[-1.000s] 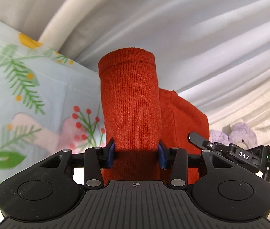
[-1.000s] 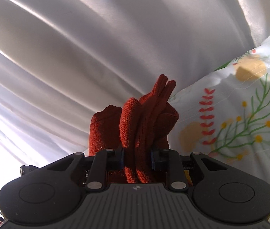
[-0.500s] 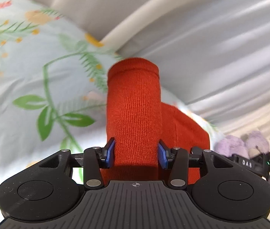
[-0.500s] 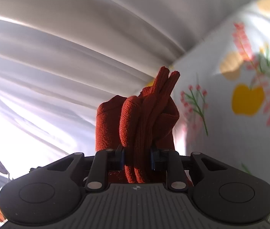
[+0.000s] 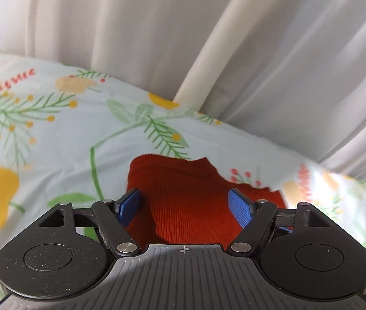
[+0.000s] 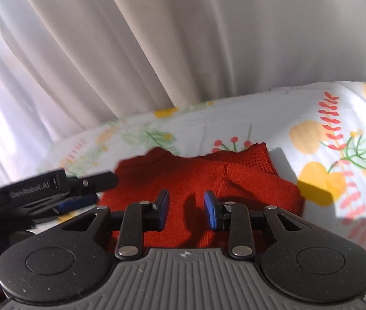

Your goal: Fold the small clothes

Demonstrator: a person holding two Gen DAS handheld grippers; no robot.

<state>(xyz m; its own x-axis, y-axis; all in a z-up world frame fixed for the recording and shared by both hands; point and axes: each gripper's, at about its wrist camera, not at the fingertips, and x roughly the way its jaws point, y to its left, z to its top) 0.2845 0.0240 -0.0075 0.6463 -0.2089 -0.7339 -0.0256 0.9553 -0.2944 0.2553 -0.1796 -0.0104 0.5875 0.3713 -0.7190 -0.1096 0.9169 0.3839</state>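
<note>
A: Left wrist view: is the rust-red ribbed knit garment [image 5: 190, 196] folded yet?

B: It lies doubled on the floral-print bedsheet [image 5: 53, 139], so one fold looks done; tidying may remain.

A: Grippers?

B: The left gripper [image 5: 185, 204] is opening wide, cloth between untouched. The right gripper [image 6: 187, 211] is opening narrowly just above it, gripping nothing.

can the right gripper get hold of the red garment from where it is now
Probably yes. The right gripper hangs right over the red garment on the bedsheet, jaws opening, nothing between them and the knit. The left gripper stays off to the side.
</note>
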